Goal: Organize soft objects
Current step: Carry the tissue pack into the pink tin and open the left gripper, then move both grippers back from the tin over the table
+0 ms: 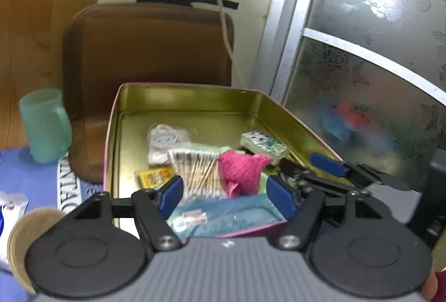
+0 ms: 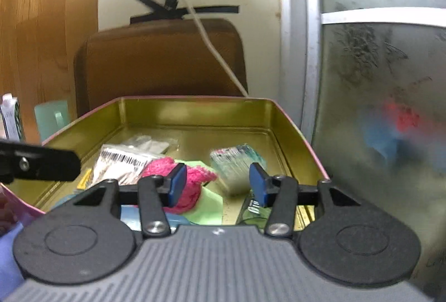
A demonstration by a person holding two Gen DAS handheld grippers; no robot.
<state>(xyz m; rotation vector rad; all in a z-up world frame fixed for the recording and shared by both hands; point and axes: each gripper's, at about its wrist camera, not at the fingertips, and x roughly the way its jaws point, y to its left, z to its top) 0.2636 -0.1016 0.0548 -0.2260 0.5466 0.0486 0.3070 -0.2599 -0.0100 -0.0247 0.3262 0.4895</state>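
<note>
A pink knitted cloth (image 1: 241, 172) lies in the middle of the gold tin (image 1: 189, 98), on a light green cloth (image 2: 207, 204) and touching a bag of cotton swabs (image 1: 195, 172) — a small printed tissue pack (image 1: 263, 144) sits toward the tin's far right wall, a blue packet (image 1: 223, 214) at its near edge. The left gripper (image 1: 224, 194) hovers over that near edge, fingers apart and empty. The right gripper (image 2: 217, 185) hangs over the tin's near right part — fingers apart, holding nothing. A mint cup (image 1: 44, 125) stands on the worktop left of the tin.
</note>
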